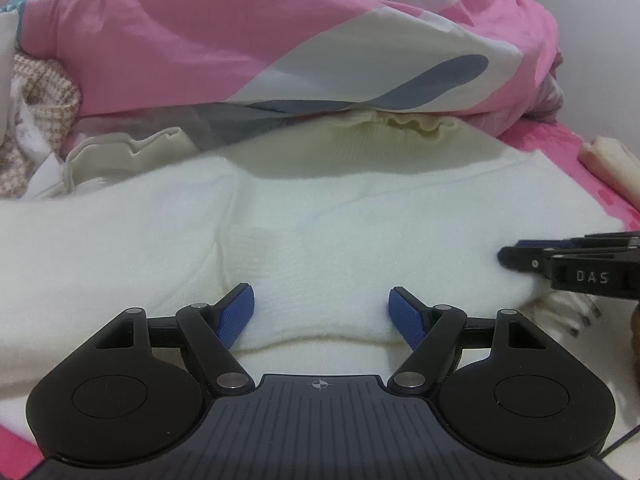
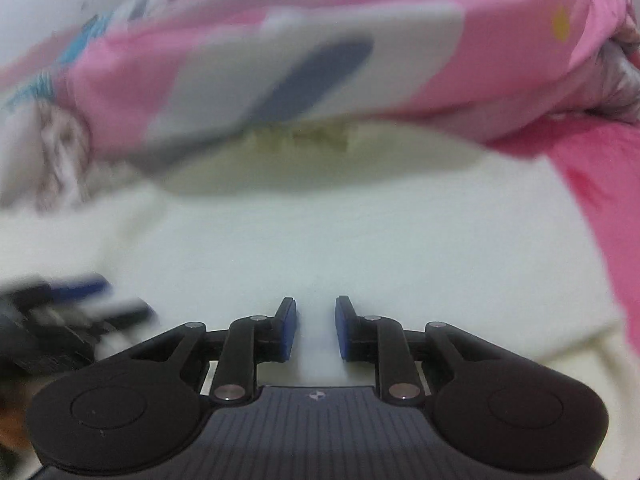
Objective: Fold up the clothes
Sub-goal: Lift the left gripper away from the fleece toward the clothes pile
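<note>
Lying flat, the cream-white knitted sweater [image 1: 320,216] points its ruffled collar [image 1: 416,126] away; left gripper [image 1: 322,312] jaws wide apart, right gripper [image 2: 316,328] jaws narrowly parted.

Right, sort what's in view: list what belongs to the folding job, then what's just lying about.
Job:
white sweater
left gripper, jaws open around a sweater fold
right gripper, jaws part open at the sweater

Lying about:
pink quilt
checked cloth
pink sheet
</note>
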`<state>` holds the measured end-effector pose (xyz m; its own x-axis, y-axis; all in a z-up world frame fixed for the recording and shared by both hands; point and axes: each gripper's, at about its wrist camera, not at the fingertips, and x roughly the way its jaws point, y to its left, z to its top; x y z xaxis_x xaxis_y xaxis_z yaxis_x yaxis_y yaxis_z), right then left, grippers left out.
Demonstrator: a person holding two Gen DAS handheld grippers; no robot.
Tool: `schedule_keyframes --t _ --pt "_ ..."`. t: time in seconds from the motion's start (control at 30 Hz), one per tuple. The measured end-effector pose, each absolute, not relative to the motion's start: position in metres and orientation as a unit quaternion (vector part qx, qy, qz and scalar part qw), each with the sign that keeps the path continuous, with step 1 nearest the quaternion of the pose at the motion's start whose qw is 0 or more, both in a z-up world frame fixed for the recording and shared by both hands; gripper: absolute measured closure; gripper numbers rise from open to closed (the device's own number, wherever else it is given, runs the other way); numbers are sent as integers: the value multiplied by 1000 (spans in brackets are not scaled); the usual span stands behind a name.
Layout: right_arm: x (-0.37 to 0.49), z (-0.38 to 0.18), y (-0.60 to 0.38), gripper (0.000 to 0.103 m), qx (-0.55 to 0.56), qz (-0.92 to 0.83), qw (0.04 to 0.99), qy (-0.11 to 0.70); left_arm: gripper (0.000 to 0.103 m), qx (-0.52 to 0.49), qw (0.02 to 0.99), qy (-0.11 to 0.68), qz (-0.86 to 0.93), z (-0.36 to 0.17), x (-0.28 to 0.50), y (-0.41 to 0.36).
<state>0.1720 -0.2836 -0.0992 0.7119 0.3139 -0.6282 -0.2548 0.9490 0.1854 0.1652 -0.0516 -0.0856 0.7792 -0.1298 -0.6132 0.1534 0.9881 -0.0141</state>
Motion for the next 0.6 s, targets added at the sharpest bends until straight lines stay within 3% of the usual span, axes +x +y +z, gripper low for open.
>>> schedule_keyframes --t 0.23,0.37,0.6 --pt "155 -63 -258 80 56 183 926 325 27 -5 947 317 -51 -63 138 -36" --pt "157 -83 -231 80 33 195 923 331 27 -26 954 299 -19 -39 110 -16" --pt "146 -66 -207 79 38 233 923 304 26 -96 968 209 99 8 52 56"
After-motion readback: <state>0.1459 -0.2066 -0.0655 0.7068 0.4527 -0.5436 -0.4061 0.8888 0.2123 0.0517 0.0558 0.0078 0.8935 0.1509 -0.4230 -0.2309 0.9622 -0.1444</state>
